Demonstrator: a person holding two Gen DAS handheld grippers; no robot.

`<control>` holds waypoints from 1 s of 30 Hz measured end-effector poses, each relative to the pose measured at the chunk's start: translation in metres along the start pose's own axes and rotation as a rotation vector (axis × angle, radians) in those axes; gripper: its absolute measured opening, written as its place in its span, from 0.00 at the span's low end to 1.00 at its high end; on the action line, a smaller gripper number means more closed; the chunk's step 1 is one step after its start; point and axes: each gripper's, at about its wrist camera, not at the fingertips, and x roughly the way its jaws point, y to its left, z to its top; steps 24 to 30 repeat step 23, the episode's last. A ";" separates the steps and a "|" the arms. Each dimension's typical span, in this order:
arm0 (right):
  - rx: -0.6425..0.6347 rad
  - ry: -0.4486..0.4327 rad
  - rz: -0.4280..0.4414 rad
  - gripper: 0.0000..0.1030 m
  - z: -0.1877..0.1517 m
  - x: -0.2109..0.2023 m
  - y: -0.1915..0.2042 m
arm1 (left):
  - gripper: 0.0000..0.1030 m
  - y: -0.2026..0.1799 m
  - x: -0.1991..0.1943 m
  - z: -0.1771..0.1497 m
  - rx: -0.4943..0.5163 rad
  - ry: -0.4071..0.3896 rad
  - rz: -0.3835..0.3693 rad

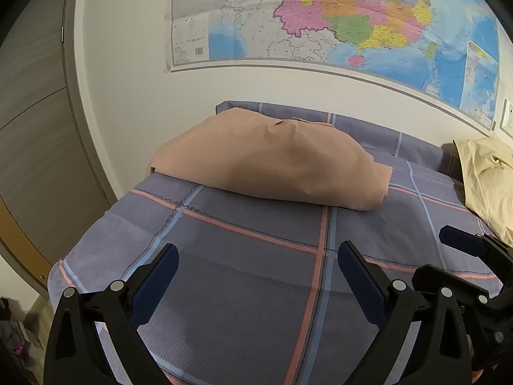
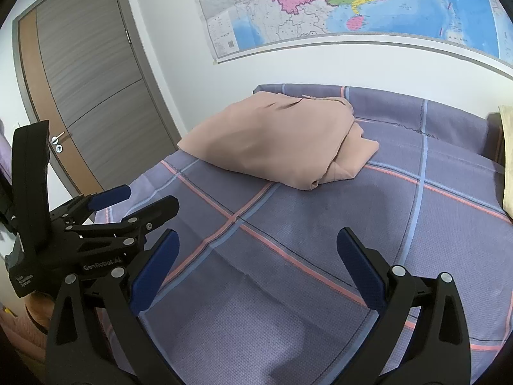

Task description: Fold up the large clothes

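A peach-pink garment lies folded into a thick, rounded bundle on a bed, toward the bed's far end near the wall. Its loose folded edges face right, tucked beneath the smooth top layer.

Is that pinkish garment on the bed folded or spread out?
Folded: the pinkish garment sits as a compact bundle with layered edges tucked at its right end.

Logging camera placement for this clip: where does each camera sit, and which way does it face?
Left wrist: on the open left gripper, facing across the purple plaid bedspread toward the folded peach garment; right gripper at its right edge.
Right wrist: on the open right gripper, same heading; left gripper at left.
Shared: garment, bedspread, colourful wall map.
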 end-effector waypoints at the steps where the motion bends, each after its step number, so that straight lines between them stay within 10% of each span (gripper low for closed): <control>1: -0.002 0.001 0.001 0.94 0.000 0.000 0.000 | 0.93 0.000 0.000 0.000 0.000 -0.001 0.000; 30: 0.042 -0.038 -0.094 0.94 -0.016 -0.037 -0.021 | 0.93 -0.033 0.000 0.002 0.042 0.001 -0.128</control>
